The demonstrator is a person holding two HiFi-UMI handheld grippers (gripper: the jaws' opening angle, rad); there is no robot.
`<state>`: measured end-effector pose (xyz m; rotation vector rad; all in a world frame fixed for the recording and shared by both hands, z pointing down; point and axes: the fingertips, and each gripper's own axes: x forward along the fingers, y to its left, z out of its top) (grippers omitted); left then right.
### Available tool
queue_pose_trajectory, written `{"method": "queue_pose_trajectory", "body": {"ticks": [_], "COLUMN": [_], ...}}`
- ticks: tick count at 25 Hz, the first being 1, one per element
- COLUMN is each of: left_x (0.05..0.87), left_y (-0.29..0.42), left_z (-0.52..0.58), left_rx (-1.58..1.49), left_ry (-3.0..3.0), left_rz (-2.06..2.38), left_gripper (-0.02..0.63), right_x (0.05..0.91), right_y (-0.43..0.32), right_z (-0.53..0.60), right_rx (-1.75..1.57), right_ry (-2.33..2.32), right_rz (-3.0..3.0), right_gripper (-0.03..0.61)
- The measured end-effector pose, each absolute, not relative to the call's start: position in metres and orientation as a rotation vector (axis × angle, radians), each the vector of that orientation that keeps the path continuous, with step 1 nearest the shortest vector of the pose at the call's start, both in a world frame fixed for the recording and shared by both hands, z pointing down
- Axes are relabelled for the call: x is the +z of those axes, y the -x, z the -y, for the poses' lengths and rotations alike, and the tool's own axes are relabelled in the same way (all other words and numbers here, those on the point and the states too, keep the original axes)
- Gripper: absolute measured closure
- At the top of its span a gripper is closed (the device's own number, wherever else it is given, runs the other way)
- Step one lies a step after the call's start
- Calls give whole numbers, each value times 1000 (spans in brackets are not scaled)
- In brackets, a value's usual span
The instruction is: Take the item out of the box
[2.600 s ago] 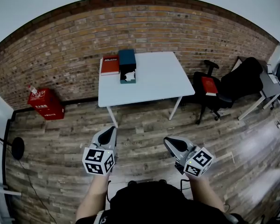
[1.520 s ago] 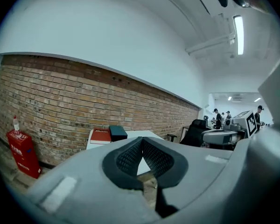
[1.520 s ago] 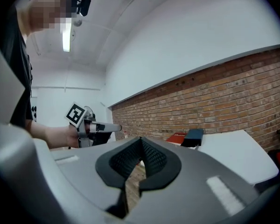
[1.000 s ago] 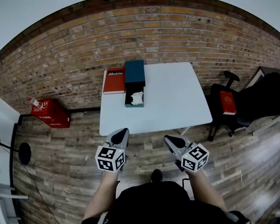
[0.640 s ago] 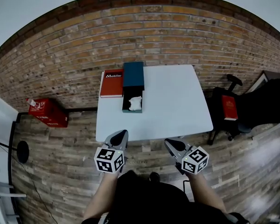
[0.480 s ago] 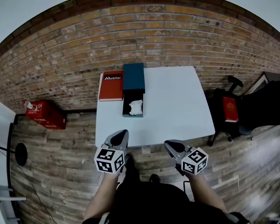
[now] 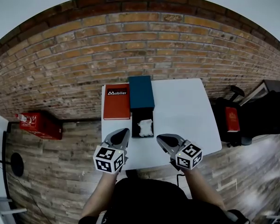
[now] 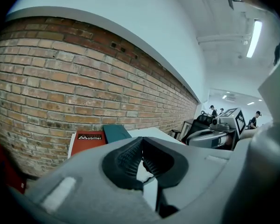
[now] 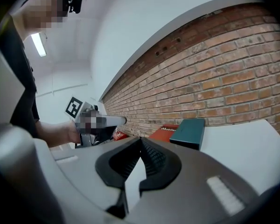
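Observation:
On the white table (image 7: 186,111) lies an open dark teal box (image 7: 144,123) with a crumpled white item (image 7: 145,126) inside. Its teal lid (image 7: 141,92) lies just behind it, towards the brick wall. My left gripper (image 7: 122,133) hovers just left of the box, shut and empty. To the right of the box is my right gripper (image 7: 161,138), also shut and empty. In the left gripper view the shut jaws (image 8: 141,146) point at the lid (image 8: 115,133). The right gripper view looks past its jaws (image 9: 141,141) to the lid (image 9: 186,132).
A red book (image 7: 116,101) lies left of the lid. A black office chair (image 7: 233,118) with a red book on its seat stands right of the table. A red crate (image 7: 37,125) sits on the wood floor at the left. The brick wall runs behind the table.
The table and box have come much closer. Both grippers, earlier over the floor in front of the table, now hang over its front part on either side of the box.

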<state>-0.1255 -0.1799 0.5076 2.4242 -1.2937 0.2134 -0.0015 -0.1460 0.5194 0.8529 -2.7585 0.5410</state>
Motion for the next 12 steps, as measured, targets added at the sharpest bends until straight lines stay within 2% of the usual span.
{"method": "queue_pose_trajectory", "body": {"ticks": [6, 12], "left_x": [514, 525], "left_y": [141, 127], "left_z": [213, 228], "left_rx": [217, 232], "left_ry": [-2431, -2405], "left_rz": [1230, 1233], "left_gripper": [611, 611], "right_x": [525, 544], "right_y": [30, 15], "right_z": [170, 174], "right_rx": [580, 658], "right_ry": [-860, -826], "right_rz": [2736, 2712], "right_gripper": [578, 578]}}
